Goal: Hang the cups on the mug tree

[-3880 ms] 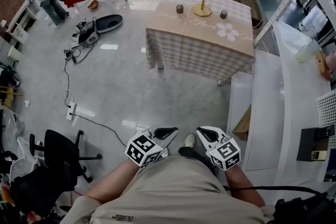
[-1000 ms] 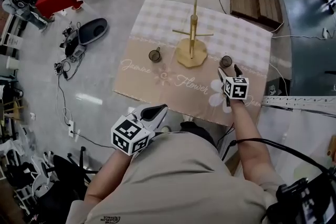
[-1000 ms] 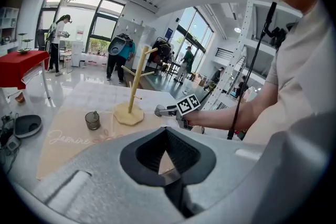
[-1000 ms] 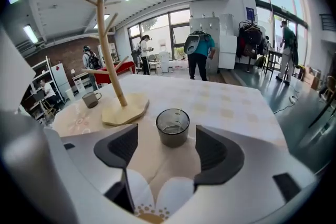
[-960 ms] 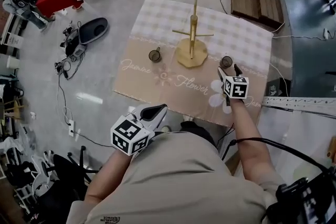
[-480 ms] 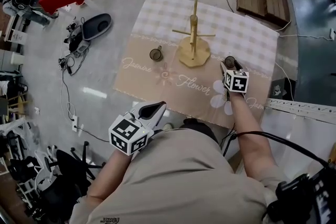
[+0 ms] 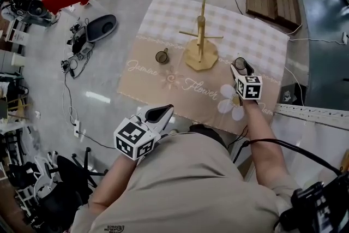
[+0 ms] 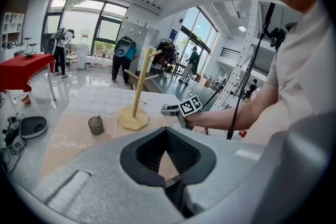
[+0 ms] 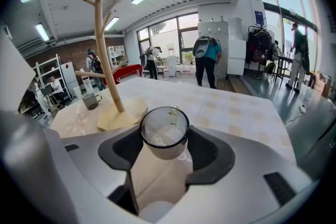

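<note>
Task barely started: nothing hung yet. The mug tree (image 7: 200, 35) stands mid-bench with all its pegs bare, and both cups are on the bench (image 7: 163, 22). The grey cup (image 7: 162, 56) sits upright to the tree's left, just off the base and untouched. The clear cup (image 9: 164, 132) is upright to the tree's right, near the bench's front right part, and looks to be resting on the cloth, not lifted. Judged step: first pickup, so two hangs are left. The right claw (image 9: 165, 153) is reached out over the bench with the clear cup sitting right between its jaws. The jaws are spread about to cup width, and the dark pads (image 9: 122, 152) look to be against the glass on both sides, so I call it a pinch on the cup body, though how firm is not readable. The cup's handle doesn't show in the right gripper view, so I can't tell which way it faces. That matters for the peg, since the handle has to end up free to slide on. The left claw (image 7: 158, 114) is held back by the person's body, off the bench's near edge and well apart from both cups. Its tips are pressed together, with nothing between them and touching nothing.
</note>
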